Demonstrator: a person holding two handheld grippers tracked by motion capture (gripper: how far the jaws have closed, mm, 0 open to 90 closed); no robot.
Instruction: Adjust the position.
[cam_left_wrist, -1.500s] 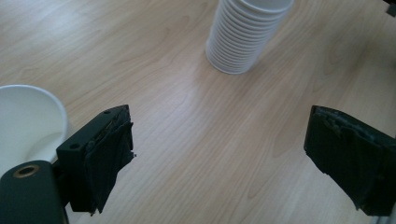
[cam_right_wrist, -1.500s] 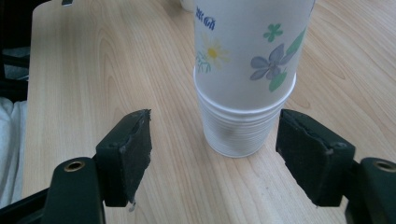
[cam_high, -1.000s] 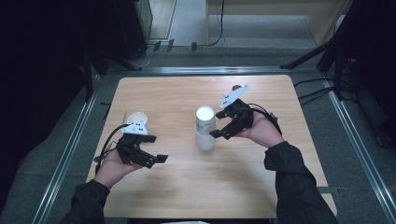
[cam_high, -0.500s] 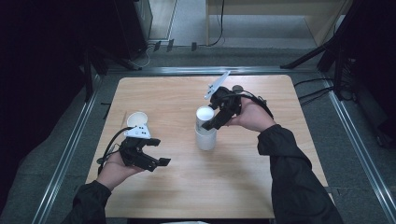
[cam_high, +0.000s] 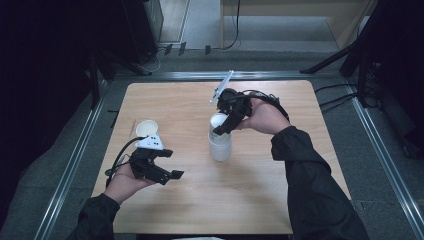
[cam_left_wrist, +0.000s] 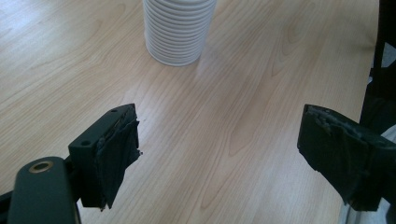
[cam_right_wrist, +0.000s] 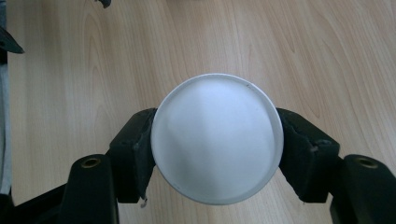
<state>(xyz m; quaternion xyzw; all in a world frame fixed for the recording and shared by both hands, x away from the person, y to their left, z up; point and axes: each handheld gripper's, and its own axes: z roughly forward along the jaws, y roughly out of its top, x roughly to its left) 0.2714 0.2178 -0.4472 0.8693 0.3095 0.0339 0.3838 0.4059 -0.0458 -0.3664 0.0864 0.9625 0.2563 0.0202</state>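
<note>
A stack of white ribbed cups (cam_high: 220, 148) stands at the middle of the wooden table (cam_high: 280, 210). My right gripper (cam_high: 221, 131) points down over it. Its jaws have just been closing, and its pads now press on both sides of the top cup (cam_right_wrist: 217, 140), whose round white rim sits between them. My left gripper (cam_high: 174, 164) hovers low at the front left, aimed at the stack (cam_left_wrist: 177, 32). Its jaws (cam_left_wrist: 219, 154) stand open with bare wood between them, a little narrower than a second ago. A single white cup (cam_high: 146, 128) stands upright just behind the left gripper.
Metal rails (cam_high: 75, 165) frame the table on the left, back and right. Cables (cam_high: 340, 97) lie on the floor at the back right. Dark stands rise at the back left and right. Bare wood lies in front of the stack.
My right gripper swung from the stack's right side to above its top, tipped downward and shut on the top cup. The left hand stayed where it was.
</note>
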